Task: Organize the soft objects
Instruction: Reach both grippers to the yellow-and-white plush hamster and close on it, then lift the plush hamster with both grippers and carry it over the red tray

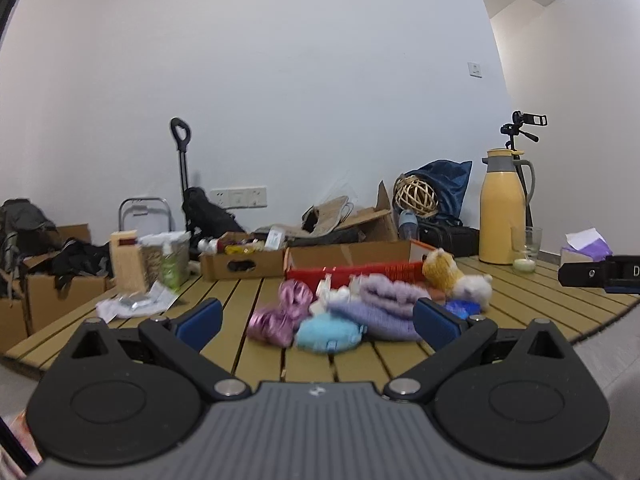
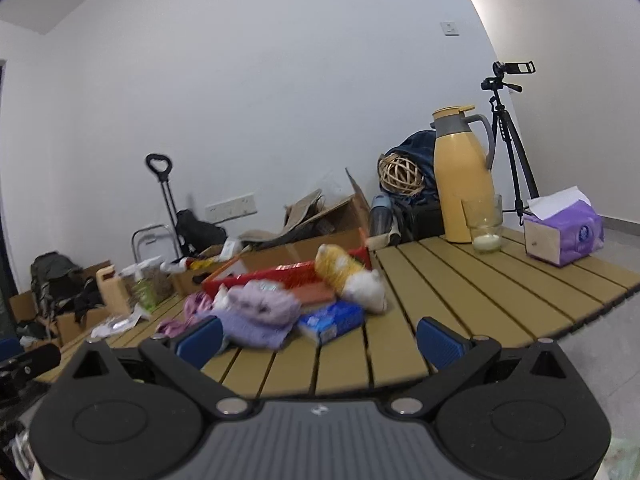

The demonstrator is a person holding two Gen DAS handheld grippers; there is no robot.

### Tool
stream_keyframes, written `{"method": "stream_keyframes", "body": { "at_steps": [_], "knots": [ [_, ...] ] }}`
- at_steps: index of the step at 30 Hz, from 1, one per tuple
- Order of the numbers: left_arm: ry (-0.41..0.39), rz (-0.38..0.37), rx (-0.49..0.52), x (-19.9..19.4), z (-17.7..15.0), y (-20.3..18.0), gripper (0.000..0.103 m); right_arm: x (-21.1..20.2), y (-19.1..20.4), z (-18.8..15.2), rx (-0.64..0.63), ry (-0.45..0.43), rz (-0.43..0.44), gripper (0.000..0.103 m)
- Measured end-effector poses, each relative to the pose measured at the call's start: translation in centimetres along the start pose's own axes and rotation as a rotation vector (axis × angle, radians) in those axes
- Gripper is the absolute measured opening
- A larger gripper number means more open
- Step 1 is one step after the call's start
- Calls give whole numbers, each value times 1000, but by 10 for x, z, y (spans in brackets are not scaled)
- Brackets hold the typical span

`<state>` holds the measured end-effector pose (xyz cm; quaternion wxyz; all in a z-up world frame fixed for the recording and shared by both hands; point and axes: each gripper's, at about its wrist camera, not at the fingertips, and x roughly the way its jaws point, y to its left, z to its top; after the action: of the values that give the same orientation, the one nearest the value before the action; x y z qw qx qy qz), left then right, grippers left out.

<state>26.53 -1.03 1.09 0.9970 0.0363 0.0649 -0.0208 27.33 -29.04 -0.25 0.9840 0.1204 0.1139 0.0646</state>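
Hovering wide apart and empty, both tools (image 1: 318, 322) (image 2: 320, 338) face the soft pile (image 1: 384, 308) on the slatted table (image 2: 480, 280).

A lived-in home room used for recording: bare white walls, a slatted table (image 2: 460, 280) at centre, cardboard boxes (image 1: 240, 264) and bags along the wall at left, a thermos (image 2: 464, 176), tissues (image 2: 564, 232), and a camera tripod (image 2: 508, 128) at right.

A matt slatted wooden tabletop (image 2: 460, 280) carries fuzzy knitted lilac cloth (image 1: 384, 304), shiny pink satin fabric (image 1: 280, 312), a furry plush toy (image 2: 352, 276), a smooth plastic jug (image 2: 464, 176) and a clear glass (image 2: 484, 220).
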Motion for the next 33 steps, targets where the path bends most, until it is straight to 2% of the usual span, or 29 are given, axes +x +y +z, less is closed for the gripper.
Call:
{"method": "stream_keyframes", "body": {
  "at_steps": [2,4,7,12,16,18,19,20,22,23,24,26,28,33],
  "knots": [
    [-11,-18,12,25,8,-7,103,25,-9,12,26,14,10,103],
    [-10,-27,30,56,16,-17,103,52,-17,21,27,22,-18,103],
    [15,-85,40,107,28,-35,103,103,-32,27,35,101,-46,103],
    [120,-261,10,215,55,-74,103,195,-63,31,129,226,-69,102],
    [216,-342,27,298,57,-113,103,251,-82,34,208,306,-63,96],
    [266,-327,32,329,50,-128,94,274,-87,36,231,318,-43,94],
    [282,-322,25,340,45,-131,83,281,-87,36,220,319,-38,92],
    [284,-326,9,348,39,-129,74,288,-87,35,214,318,-34,91],
    [298,-353,-77,356,31,-121,69,296,-88,28,232,329,-15,89],
    [304,-373,-96,356,28,-117,64,298,-87,24,237,339,0,86],
    [297,-389,-96,357,28,-115,60,299,-85,23,225,335,9,77],
    [291,-403,-100,356,25,-110,44,299,-78,23,185,338,29,71],
    [279,-436,-105,354,22,-109,37,297,-76,23,177,336,47,62],
    [281,-472,-134,353,22,-104,36,296,-93,22,284,374,119,61]
  ]
}}
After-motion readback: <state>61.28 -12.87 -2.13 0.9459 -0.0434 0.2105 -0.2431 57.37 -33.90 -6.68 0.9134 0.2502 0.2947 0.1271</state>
